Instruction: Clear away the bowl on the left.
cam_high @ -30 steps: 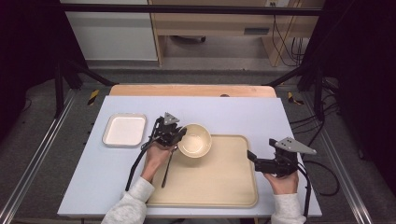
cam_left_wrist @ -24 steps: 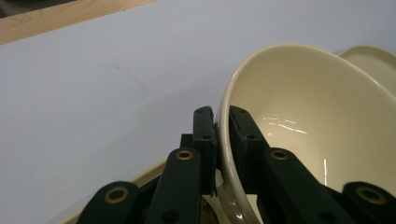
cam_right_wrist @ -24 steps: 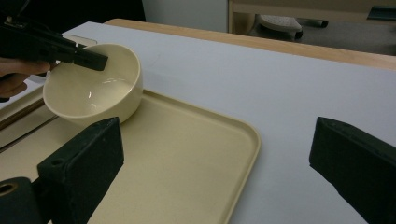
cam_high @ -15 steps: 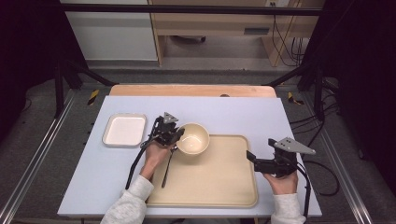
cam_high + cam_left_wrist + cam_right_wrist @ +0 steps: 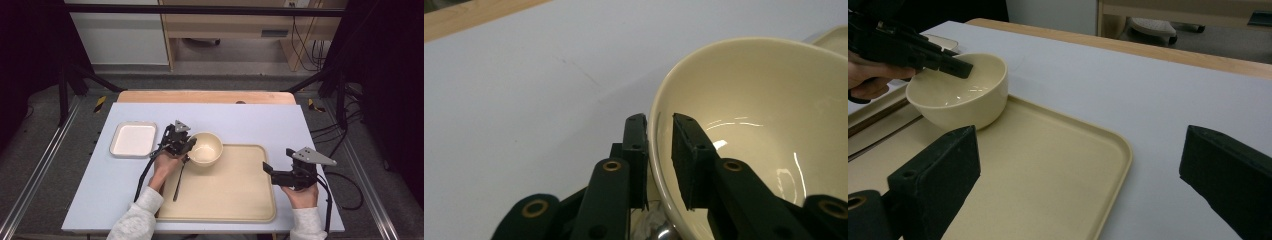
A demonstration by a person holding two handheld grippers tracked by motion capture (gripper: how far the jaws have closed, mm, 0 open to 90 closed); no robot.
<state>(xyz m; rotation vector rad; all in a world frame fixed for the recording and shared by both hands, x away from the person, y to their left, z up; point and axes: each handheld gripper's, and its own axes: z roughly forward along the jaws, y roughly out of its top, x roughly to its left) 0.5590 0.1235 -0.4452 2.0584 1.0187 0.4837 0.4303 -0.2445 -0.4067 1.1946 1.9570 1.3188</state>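
Straddling the bowl (image 5: 744, 125) rim with the left tool (image 5: 659, 125), jaws just easing apart, loosening to leave it on the tray (image 5: 240, 200). Waiting aside with the right tool (image 5: 1078, 165) gaping wide, holding nothing, keeping clear.

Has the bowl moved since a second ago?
Yes. The bowl has slid slightly left toward the white dish, now overhanging the tray's corner.

Left gripper (image 5: 189, 146) fingers just opening slightly, right gripper (image 5: 270, 170) fingers spread wide

We see a grey floor (image 5: 45, 150), a white cabinet (image 5: 117, 32), a wooden desk (image 5: 240, 22) and black frame bars (image 5: 200, 8).
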